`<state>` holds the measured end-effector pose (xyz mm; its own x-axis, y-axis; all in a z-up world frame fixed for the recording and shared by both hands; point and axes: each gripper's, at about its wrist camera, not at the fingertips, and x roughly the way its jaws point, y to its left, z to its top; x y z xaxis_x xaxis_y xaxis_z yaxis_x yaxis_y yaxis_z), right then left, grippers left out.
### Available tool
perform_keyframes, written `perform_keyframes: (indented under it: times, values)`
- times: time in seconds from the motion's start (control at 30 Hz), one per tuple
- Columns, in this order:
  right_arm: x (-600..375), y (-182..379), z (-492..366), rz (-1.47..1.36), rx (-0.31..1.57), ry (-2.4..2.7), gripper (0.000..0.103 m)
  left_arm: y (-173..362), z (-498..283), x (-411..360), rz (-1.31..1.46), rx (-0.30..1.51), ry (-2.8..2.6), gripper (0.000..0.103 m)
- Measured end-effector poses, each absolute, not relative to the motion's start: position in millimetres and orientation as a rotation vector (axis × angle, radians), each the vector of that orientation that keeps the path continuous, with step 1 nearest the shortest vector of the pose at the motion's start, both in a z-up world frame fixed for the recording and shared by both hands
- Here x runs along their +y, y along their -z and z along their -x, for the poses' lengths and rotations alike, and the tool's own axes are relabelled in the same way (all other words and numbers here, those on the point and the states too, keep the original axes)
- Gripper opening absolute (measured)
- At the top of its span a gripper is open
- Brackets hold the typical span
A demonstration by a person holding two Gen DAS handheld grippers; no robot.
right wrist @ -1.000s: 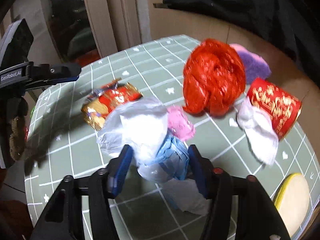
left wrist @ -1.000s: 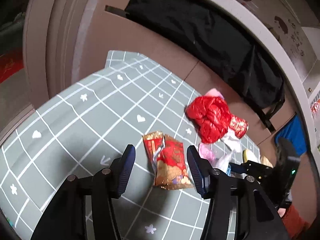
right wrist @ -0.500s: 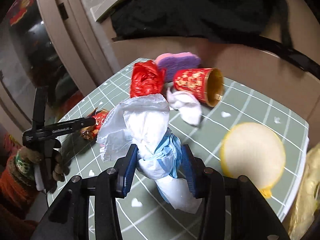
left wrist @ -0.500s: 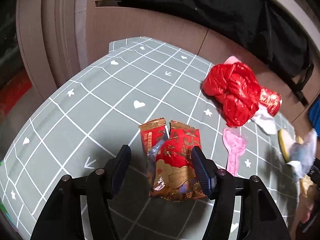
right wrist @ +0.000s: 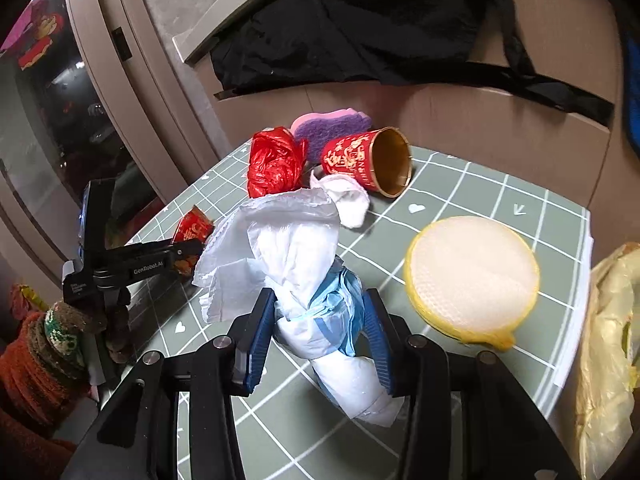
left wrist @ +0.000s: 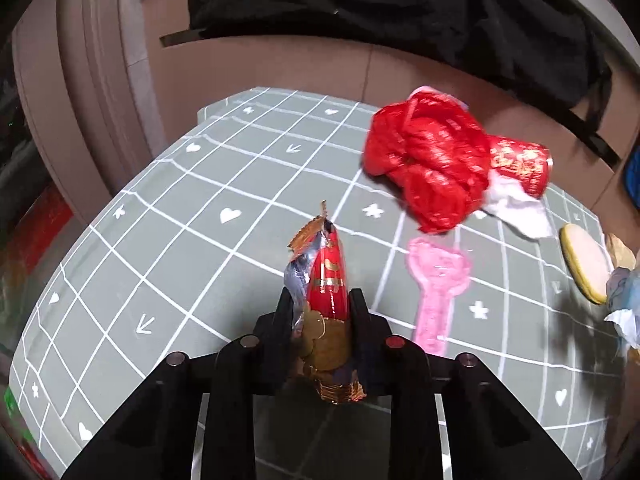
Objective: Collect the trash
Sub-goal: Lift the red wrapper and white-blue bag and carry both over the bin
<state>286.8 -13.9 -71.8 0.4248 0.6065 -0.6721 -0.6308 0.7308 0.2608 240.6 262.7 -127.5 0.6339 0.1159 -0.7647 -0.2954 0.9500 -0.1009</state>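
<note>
— Trash is spread over that green gridded table mat [right wrist: 472, 184], isn't it? What's the biggest piece?

— The white and blue plastic bag bundle [right wrist: 304, 276]. The right gripper [right wrist: 320, 336] has closed its blue-padded fingers [right wrist: 260, 332] onto the bundle's middle, so its crumpled white top sticks out ahead of the fingertips and its tail trails back between the jaws.

— And how is that gripper held?

— Tilted down over the near part of the mat. Ahead and to the right of its fingers lies a round yellow-rimmed pad [right wrist: 472, 280], flat on the mat.

— Further out?

— Beyond the fingertips, a crumpled red plastic bag [right wrist: 274, 166], a tipped-over red paper cup [right wrist: 360, 160] with its gold mouth facing right, a wad of white tissue [right wrist: 348, 200] just in front of the cup, and a purple and pink sponge [right wrist: 332, 128] behind them.

— What about the other hand?

— The left gripper [left wrist: 322, 316] comes in low from the left side, a knitted sleeve [right wrist: 60, 332] behind it. Its fingers are pinched tight on a red and gold snack wrapper [left wrist: 326, 280], which stands on edge between them, its torn foil end poking out ahead.

— Anything smaller?

— A pink heart-shaped plastic piece [left wrist: 436, 284] on the mat, just right of the left fingers.
</note>
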Motion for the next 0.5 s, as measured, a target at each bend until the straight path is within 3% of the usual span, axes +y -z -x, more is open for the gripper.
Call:
perform_keyframes:
  times: [0.5]
  values:
    - [-46,32,-274,0.025,0.703,-0.726,0.041,21,-223,200,0.217,0.606,-0.078,0.024]
